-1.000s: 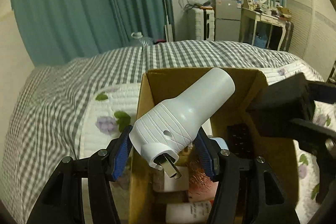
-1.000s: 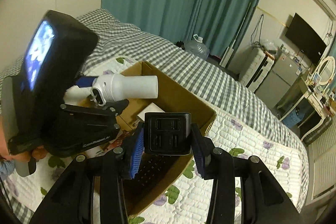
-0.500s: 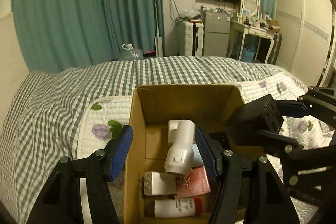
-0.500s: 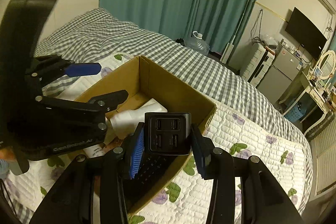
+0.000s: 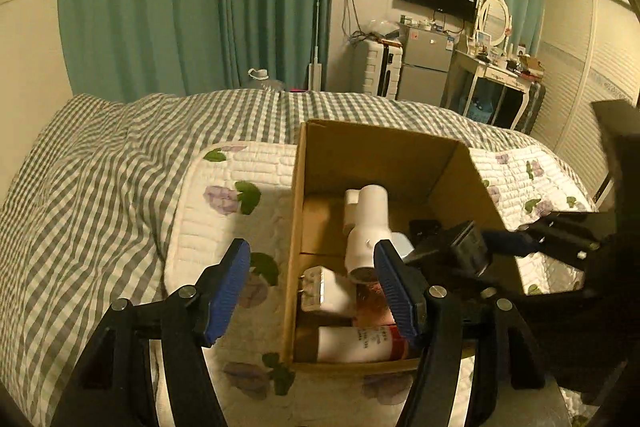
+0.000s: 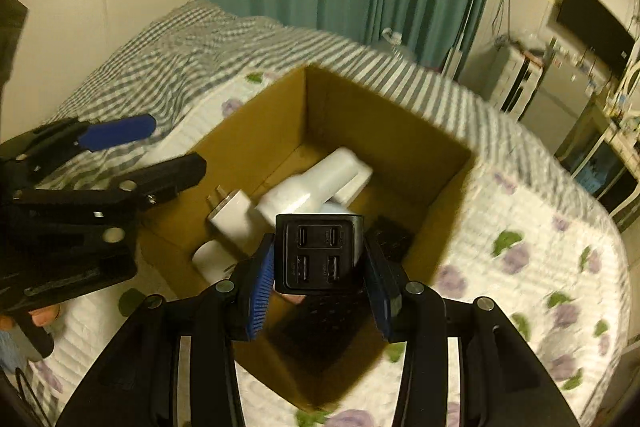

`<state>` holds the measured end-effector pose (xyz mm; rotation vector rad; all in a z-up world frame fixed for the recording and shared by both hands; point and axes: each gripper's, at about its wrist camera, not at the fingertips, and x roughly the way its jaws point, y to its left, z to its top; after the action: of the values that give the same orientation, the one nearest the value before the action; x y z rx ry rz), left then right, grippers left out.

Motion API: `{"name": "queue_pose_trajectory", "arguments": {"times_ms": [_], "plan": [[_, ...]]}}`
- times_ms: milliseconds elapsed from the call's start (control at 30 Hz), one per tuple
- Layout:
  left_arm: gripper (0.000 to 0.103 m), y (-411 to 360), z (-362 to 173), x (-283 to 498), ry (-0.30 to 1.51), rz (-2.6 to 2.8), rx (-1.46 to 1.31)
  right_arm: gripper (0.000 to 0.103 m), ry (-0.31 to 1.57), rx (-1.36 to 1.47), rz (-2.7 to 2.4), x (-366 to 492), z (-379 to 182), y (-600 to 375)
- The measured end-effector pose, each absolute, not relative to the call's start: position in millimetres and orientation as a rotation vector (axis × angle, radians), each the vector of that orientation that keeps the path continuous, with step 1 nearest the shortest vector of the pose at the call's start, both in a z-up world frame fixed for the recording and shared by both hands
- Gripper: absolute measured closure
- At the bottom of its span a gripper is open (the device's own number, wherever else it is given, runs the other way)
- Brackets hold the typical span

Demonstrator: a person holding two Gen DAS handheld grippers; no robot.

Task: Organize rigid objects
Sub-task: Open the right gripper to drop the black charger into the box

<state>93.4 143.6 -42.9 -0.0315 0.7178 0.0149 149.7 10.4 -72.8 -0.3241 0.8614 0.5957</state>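
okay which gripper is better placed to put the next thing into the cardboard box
The right gripper. It is shut on the black USB charger and hovers over the open cardboard box. The left gripper is open, holding nothing, and the white nozzle-shaped piece lies inside the box.

left wrist: near, looks down over box (image 5: 376, 155) | right wrist: close above box (image 6: 384, 115), facing curtains | shared: box

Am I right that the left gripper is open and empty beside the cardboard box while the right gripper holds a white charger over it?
Not quite: the charger held in the right gripper is black, as the right wrist view shows. The rest holds: the left gripper is open and empty at the cardboard box.
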Motion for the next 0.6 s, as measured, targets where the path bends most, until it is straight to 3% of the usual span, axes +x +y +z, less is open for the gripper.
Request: {"name": "queue_pose_trajectory", "arguments": {"times_ms": [333,400,433,467,600], "plan": [[0.036,151,-44,91,0.713,0.018,-0.054,0.061,0.917,-0.293,0.556,161,-96,23],[0.036,150,-42,90,0.706,0.021,-0.056,0.053,0.864,-0.258,0.538,160,-83,16],[0.036,149,-41,89,0.701,0.025,-0.057,0.04,0.85,-0.248,0.523,161,-78,14],[0.036,148,-39,87,0.694,0.027,-0.058,0.035,0.829,-0.24,0.502,161,-72,9],[0.036,138,-31,77,0.666,0.029,-0.036,0.035,0.777,-0.241,0.443,154,-52,-8]]}}
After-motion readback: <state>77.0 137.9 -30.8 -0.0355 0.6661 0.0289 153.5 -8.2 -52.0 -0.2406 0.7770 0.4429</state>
